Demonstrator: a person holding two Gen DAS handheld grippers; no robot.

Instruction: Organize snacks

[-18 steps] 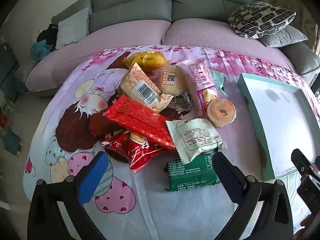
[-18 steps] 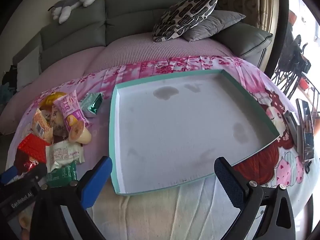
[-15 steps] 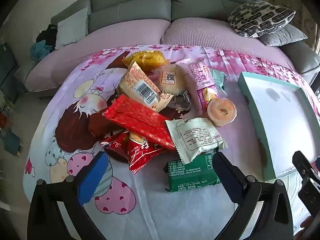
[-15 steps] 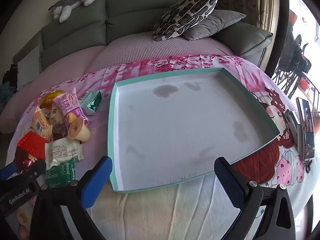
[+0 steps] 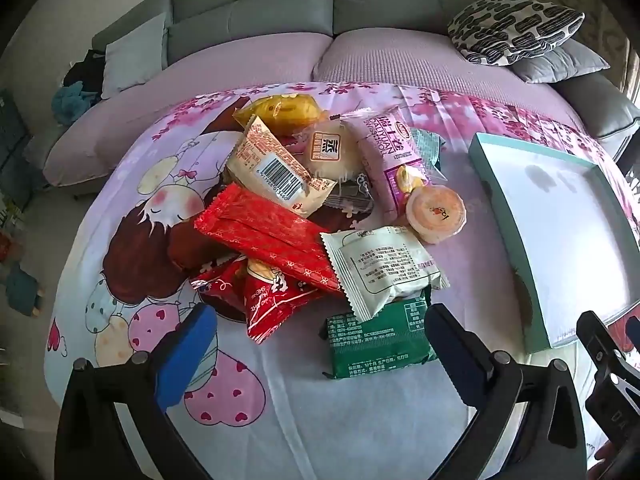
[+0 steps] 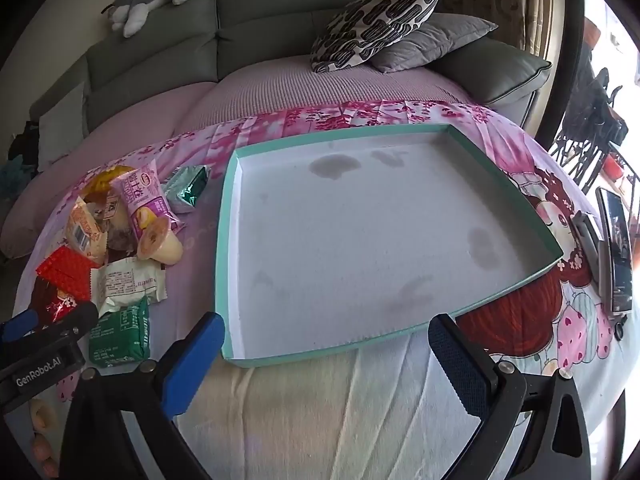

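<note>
Snack packets (image 5: 320, 216) are piled on the pink cartoon cloth (image 5: 120, 208), beside the shallow teal-edged cardboard tray (image 6: 228, 216), which is bare inside. Left gripper (image 5: 316, 344) and right gripper (image 6: 328, 356) are spread wide, holding nothing.

The left gripper (image 5: 320, 344) — black arms with blue pads — tilts steeply downward, jaws spread wide, nothing between them. The right gripper (image 6: 326, 352) tilts down likewise — jaws wide apart, holding nothing.

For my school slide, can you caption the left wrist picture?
Open left gripper hovers over a snack pile beside a teal tray.
</note>
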